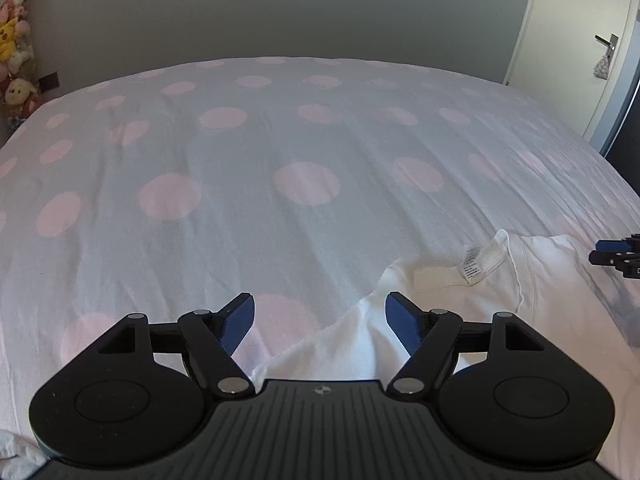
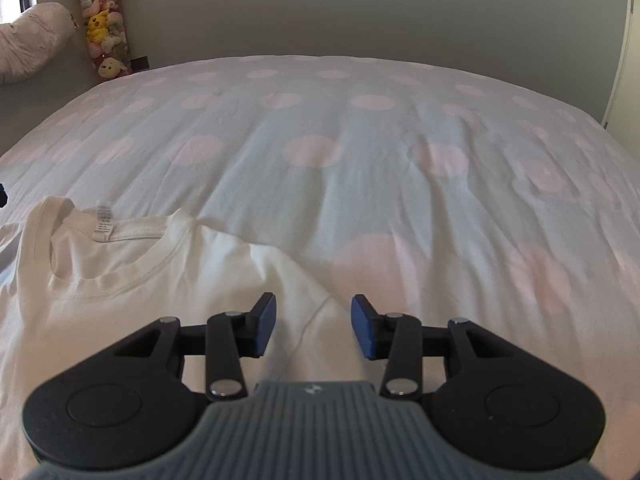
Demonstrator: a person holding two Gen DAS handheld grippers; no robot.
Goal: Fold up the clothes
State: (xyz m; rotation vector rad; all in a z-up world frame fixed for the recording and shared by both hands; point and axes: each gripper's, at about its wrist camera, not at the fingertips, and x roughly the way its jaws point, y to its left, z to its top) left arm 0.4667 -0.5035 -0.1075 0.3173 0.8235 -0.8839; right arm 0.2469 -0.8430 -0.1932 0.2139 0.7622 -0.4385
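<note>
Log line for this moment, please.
left gripper: open, empty | right gripper: open, empty | white T-shirt: flat on bedspread, collar up

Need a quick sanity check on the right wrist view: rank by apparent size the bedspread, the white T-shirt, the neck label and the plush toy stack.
1. bedspread
2. white T-shirt
3. plush toy stack, farther away, so true size unsure
4. neck label

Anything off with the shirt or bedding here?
Nothing damaged or spilled. The white T-shirt lies rumpled on the dotted duvet, its neck label flipped out past the collar. Both claws hold nothing.
</note>
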